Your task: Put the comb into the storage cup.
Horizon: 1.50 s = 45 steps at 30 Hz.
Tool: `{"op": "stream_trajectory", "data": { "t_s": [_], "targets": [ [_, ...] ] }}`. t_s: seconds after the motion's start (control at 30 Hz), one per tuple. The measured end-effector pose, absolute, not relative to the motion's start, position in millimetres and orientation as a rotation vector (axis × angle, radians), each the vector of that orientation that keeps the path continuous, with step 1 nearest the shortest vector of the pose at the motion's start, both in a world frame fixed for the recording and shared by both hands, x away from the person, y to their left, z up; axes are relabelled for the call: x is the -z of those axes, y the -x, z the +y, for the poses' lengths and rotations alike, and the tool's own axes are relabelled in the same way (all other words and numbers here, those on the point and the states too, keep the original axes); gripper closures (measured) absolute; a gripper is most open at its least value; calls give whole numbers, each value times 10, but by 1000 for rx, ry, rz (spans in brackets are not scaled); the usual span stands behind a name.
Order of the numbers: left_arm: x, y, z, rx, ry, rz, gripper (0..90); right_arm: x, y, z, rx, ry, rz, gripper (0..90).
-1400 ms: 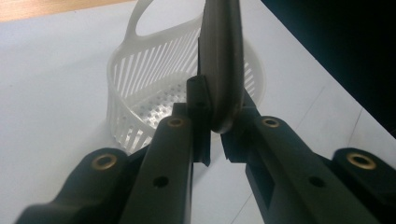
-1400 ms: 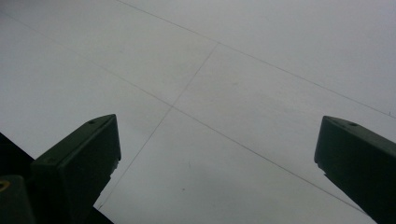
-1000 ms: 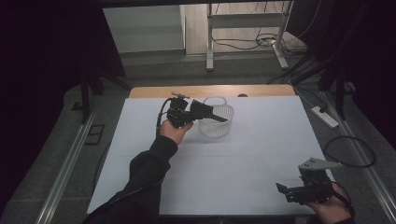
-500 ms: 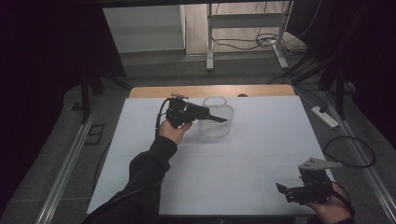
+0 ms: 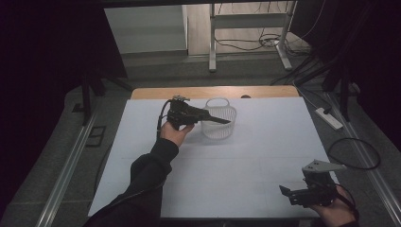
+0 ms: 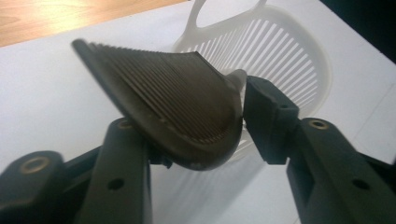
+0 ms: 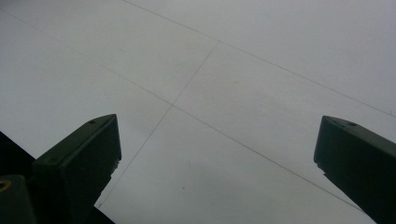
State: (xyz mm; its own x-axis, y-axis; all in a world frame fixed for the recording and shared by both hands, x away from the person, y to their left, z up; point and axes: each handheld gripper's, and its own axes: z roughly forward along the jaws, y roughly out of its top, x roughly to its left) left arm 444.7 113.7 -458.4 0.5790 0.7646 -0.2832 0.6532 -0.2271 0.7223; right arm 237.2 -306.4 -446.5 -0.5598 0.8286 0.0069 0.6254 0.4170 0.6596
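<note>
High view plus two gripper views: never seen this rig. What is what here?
There is no robot. A person holds a two-jaw gripper in each hand at a white table.

The high view comes from a fixed camera above the person, looking forward and down. Each gripper view comes from a camera riding on that gripper, looking along its black jaws.

A white slatted basket stands on the table at the far side.

The left gripper is above the basket with a dark ribbed piece between its jaws. The jaws have just been opening. The piece leans on one jaw, and I can't tell whether they still pinch it.

The right gripper is at the near right corner, open, with bare table under it.
</note>
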Motion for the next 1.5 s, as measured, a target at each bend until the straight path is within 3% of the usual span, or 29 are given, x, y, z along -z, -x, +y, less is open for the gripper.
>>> {"op": "stream_trajectory", "data": {
  "t_s": [0.17, 0.9, 1.13, 1.5],
  "targets": [
    [4600, -4443, 1151, -178, -1951, 1141, 483, 4464, -2371, -3064, -892, -1255, 2357, 8],
    [4563, -4413, 1133, -281, -2009, 1069, 104, 4465, -2371, -3060, -887, -1255, 2354, 0],
    [4538, -4381, 1119, -316, -2041, 1033, 33, 4464, -2369, -3059, -889, -1255, 2353, 0],
    [4530, -4301, 1197, -434, -2042, 989, 1, 4463, -2376, -3073, -896, -1267, 2348, 0]
  ]
}}
